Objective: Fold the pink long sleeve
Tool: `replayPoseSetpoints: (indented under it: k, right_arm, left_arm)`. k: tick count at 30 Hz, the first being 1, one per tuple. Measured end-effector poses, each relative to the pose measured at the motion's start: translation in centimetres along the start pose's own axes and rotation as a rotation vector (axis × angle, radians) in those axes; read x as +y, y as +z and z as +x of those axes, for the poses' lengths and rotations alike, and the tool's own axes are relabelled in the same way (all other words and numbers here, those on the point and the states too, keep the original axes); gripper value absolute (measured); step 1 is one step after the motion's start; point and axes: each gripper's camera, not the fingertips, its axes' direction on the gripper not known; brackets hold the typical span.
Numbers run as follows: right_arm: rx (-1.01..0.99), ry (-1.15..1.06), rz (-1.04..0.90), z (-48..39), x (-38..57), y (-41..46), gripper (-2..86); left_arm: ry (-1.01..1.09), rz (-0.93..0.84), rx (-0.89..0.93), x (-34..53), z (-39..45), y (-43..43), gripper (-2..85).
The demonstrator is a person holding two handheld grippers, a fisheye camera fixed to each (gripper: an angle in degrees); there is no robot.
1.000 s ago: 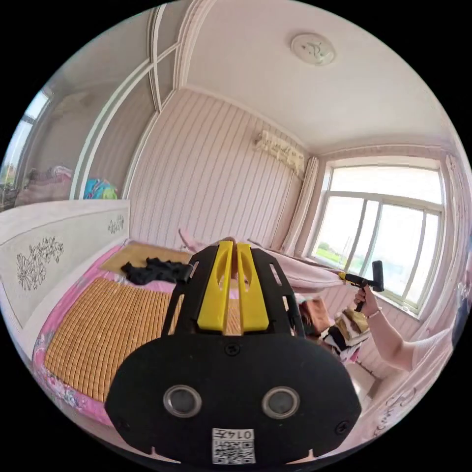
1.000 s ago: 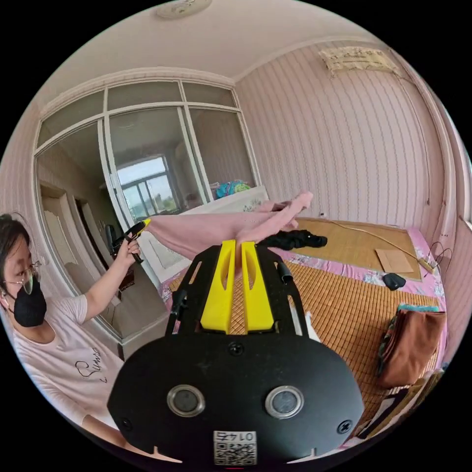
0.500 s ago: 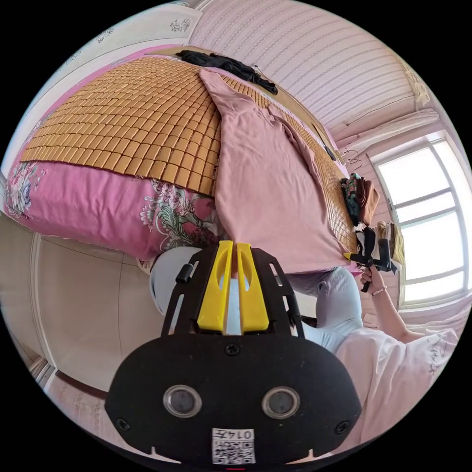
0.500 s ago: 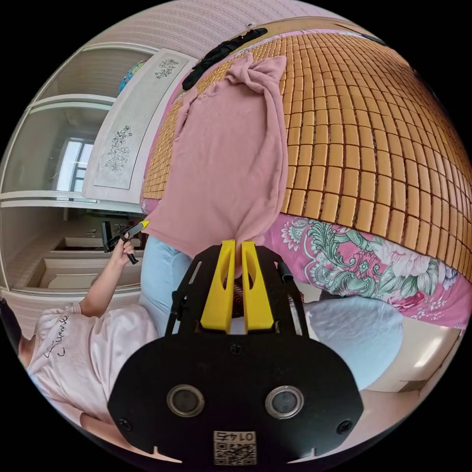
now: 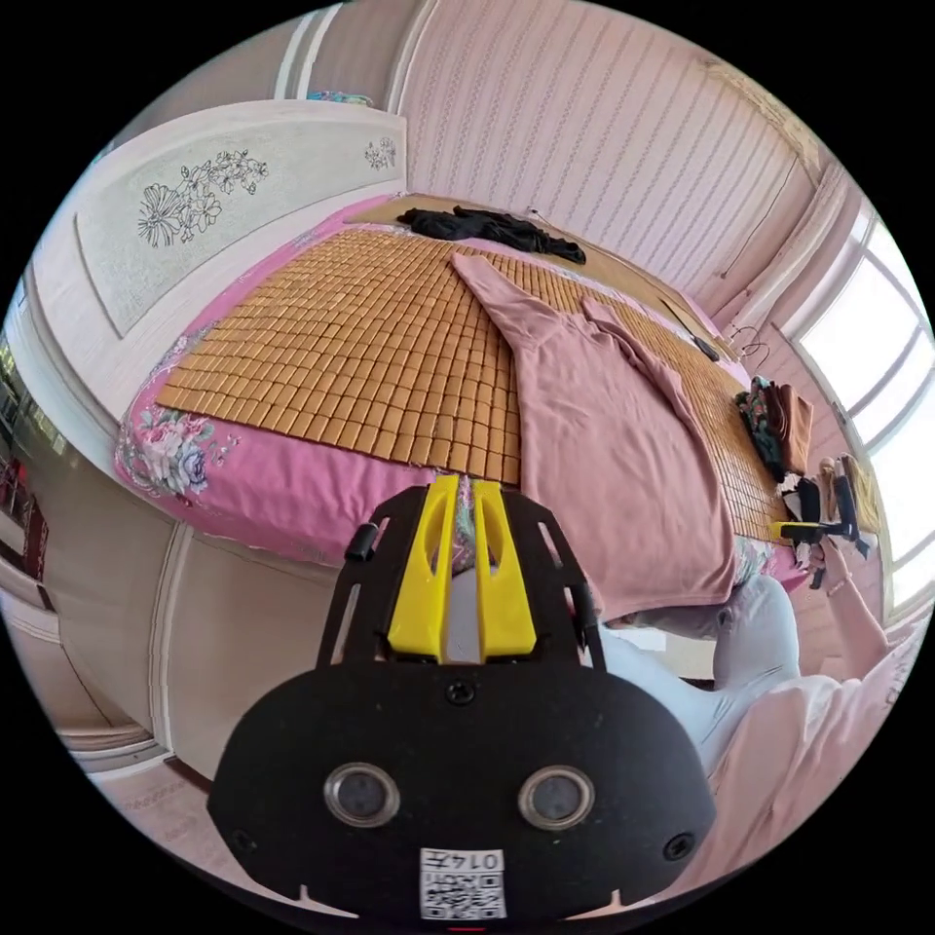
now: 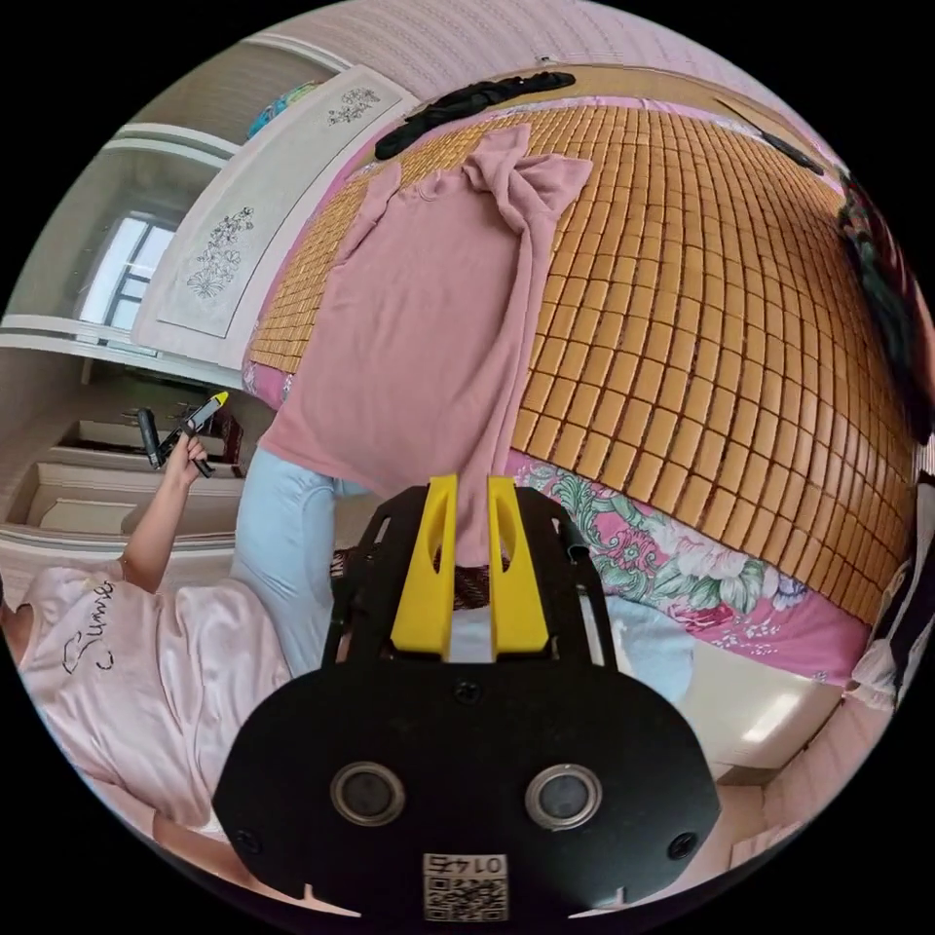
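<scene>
Pink long sleeve (image 6: 438,321), previously gripped, now lies released on the bed (image 6: 701,292).

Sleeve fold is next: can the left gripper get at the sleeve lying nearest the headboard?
Probably yes. The left gripper is open and empty off the bed edge, and the sleeve lies flat on the mat with nothing over it.

the pink long sleeve (image 6: 429,292) lies spread flat on the bed's bamboo mat (image 6: 701,292), hem hanging over the near edge, sleeves bunched at the far end.

striped pink walls (image 5: 604,136), bright window (image 5: 877,341), bed (image 5: 292,477)
</scene>
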Motion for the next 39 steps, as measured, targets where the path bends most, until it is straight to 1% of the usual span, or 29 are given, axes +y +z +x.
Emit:
replayPoseSetpoints:
  k: [1, 3, 5, 9, 11, 14, 16, 19, 20, 22, 24, 25, 27, 28, 30, 31, 33, 35, 37, 39]
  right_arm:
    - [0.019, -0.010, 0.011, -0.1, -1.1, -0.6, 7.4]
    - [0.070, -0.036, 0.064, -0.6, -6.7, -2.7, 9.2]
    - [0.084, -0.058, 0.113, -0.9, -11.3, -3.8, 9.9]
    - [-0.027, -0.050, 0.168, -0.1, -22.9, -3.7, 10.4]
    - [-0.022, -0.014, 0.156, 0.6, -27.5, -2.7, 10.7]
    - [0.036, 0.018, 0.144, 1.5, -33.7, -0.7, 11.4]
    - [0.062, 0.034, 0.097, 2.4, -36.7, 1.0, 11.6]
    - [0.090, 0.040, -0.031, 4.4, -39.3, 4.2, 10.2]
    - [0.055, 0.036, -0.026, 5.2, -39.1, 4.3, 8.4]
    - [-0.025, 0.027, 0.095, 6.2, -37.5, 2.1, 5.0]
    - [-0.132, -0.013, 0.284, 7.7, -33.2, -3.0, 2.9]
    - [-0.138, -0.011, 0.333, 8.1, -31.7, -4.5, 2.7]
    - [-0.097, 0.002, 0.520, 9.4, -23.8, -10.8, 2.3]
    - [-0.085, 0.018, 0.552, 9.8, -21.6, -12.1, 2.2]
    - [-0.048, 0.086, 0.628, 11.1, -12.6, -15.5, 2.1]
    - [-0.023, 0.105, 0.630, 11.3, -10.5, -15.9, 2.2]
    - [0.101, 0.213, 0.571, 12.4, -3.8, -16.3, 2.4]
    - [0.143, 0.259, 0.522, 13.3, -0.3, -16.2, 2.7]
    - [0.169, 0.290, 0.524, 14.3, 2.0, -16.5, 2.9]
    - [0.169, 0.333, 0.589, 16.1, 3.7, -18.3, 3.6]
  left_arm:
    - [0.044, 0.025, 0.020, -1.9, 1.0, 0.9, 3.7]
    - [0.107, 0.053, 0.066, -5.3, 3.3, 3.1, 4.5]
    - [0.194, 0.071, 0.138, -10.0, 7.2, 7.3, 4.8]
    - [0.289, 0.049, 0.228, -16.9, 13.6, 15.1, 4.9]
    - [0.345, -0.003, 0.275, -21.5, 17.6, 20.3, 5.1]
    - [0.395, -0.065, 0.276, -26.3, 21.7, 26.3, 5.3]
    - [0.411, -0.092, 0.283, -28.3, 23.3, 29.5, 4.8]
    - [0.441, -0.147, 0.283, -30.4, 25.2, 34.5, 3.5]
    - [0.437, -0.181, 0.251, -30.7, 25.4, 36.4, 2.9]
    - [0.410, -0.203, 0.255, -30.9, 25.2, 38.2, 1.5]
    - [0.389, -0.217, 0.286, -31.4, 24.9, 38.8, 0.7]
    - [0.383, -0.219, 0.303, -31.6, 24.7, 39.1, 0.4]
    - [0.373, -0.220, 0.311, -31.9, 24.5, 39.5, 0.3]
    - [0.380, -0.216, 0.301, -32.0, 24.8, 39.6, 0.4]
    - [0.397, -0.201, 0.267, -31.9, 25.4, 39.5, 0.9]
    - [0.409, -0.198, 0.260, -31.9, 26.0, 39.2, 1.6]
    - [0.443, -0.188, 0.270, -31.6, 27.4, 38.3, 2.2]
    - [0.532, -0.175, 0.284, -31.2, 30.2, 36.7, 2.8]
    - [0.603, -0.172, 0.303, -30.8, 32.8, 35.5, 3.1]
    - [0.670, -0.174, 0.344, -30.4, 35.7, 34.5, 3.4]
